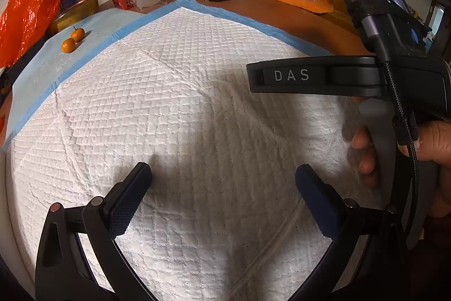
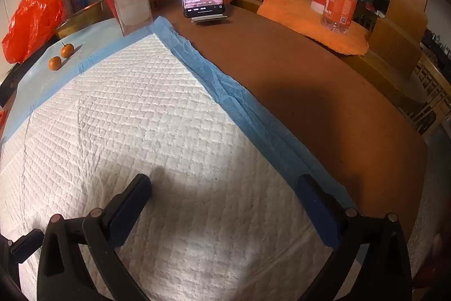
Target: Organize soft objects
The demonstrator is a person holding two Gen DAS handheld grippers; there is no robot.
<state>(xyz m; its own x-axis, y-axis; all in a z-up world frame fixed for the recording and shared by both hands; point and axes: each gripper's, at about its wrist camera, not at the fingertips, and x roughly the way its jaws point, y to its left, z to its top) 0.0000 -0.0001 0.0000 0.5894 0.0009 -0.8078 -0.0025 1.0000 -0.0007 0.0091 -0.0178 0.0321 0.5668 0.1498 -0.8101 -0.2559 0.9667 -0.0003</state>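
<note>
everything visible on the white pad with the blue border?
The absorbent pad is white and quilted, with a diamond-embossed top and thin blue plastic border. It lies unfolded and flat on the brown table, creased by old fold lines, right border wrinkled. Both grippers hover open above it. Two small oranges sit near its far-left corner.

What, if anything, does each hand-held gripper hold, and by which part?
Nothing. The left hand-held gripper and the right hand-held gripper both stand open above the white quilted pad, with nothing between their fingers.

Two oranges [image 2: 61, 56] lie left of the pad [image 2: 141, 131].
</note>
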